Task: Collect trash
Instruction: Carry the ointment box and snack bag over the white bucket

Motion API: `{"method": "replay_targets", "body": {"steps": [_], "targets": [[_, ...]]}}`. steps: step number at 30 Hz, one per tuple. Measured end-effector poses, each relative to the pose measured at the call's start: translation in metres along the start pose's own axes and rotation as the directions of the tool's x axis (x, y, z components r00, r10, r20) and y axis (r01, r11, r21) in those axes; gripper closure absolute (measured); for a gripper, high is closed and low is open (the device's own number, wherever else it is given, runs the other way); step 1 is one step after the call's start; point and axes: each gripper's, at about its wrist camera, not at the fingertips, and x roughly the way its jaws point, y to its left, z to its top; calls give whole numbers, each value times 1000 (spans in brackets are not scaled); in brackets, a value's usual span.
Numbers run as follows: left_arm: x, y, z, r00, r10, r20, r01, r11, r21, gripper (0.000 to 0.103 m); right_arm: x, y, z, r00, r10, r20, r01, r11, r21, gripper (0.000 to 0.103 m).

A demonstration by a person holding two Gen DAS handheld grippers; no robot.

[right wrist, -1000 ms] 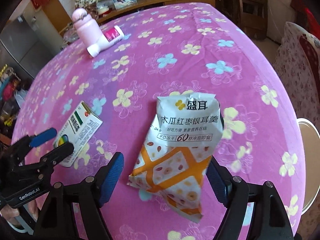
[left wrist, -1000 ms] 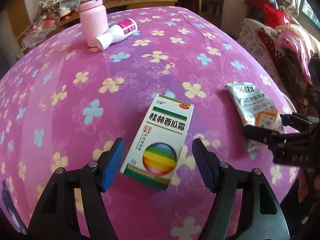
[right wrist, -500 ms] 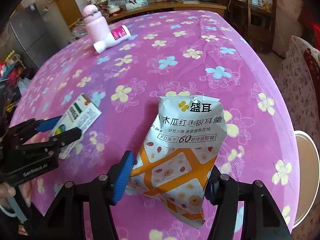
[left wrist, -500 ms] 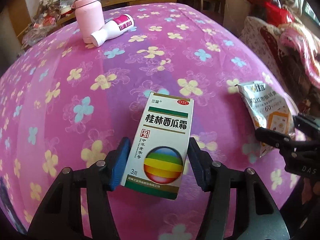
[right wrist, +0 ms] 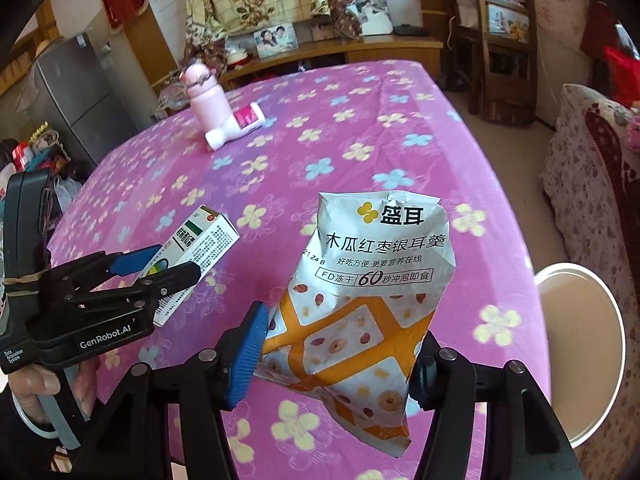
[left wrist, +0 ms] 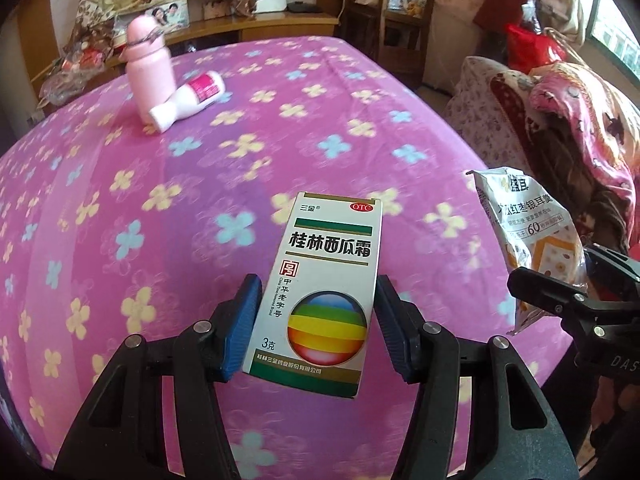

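My left gripper [left wrist: 316,324] is shut on a white medicine box [left wrist: 324,280] with a rainbow ball print and holds it above the pink flowered tablecloth [left wrist: 200,200]. My right gripper [right wrist: 340,344] is shut on a silver and orange snack bag [right wrist: 372,288], also lifted off the cloth. The bag shows at the right of the left wrist view [left wrist: 532,232]. The box and the left gripper [right wrist: 160,268] show at the left of the right wrist view.
A pink flask [left wrist: 148,64] stands at the far side of the table with a white and pink bottle [left wrist: 188,100] lying against it. A round white bin [right wrist: 580,360] sits below the table's right edge. A sofa [left wrist: 560,128] and wooden chairs [right wrist: 504,40] stand to the right.
Both grippers closed on their items, the left on the medicine box and the right on the snack bag, and lifted them off the tablecloth.
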Motion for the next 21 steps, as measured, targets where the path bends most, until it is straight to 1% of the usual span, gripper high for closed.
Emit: {"method": "replay_targets", "body": {"steps": [4,10,13,21], "targets": [[-1,-24,7,1000,-19,11,19,1000,14,48,-15,-19,-4,1000,-17,23,16,999,31,44],[0,-70,14,998,-46,32,43,996,81,48,-36,-56,-17,997,-63,42,59,994,90,44],[3,-95,17,997,-75,30,72,991,110,48,-45,-75,-23,995,-84,49,78,989,123,44],[11,-149,23,992,-124,20,119,977,179,48,-68,-125,-41,988,-142,57,127,969,211,44]]}}
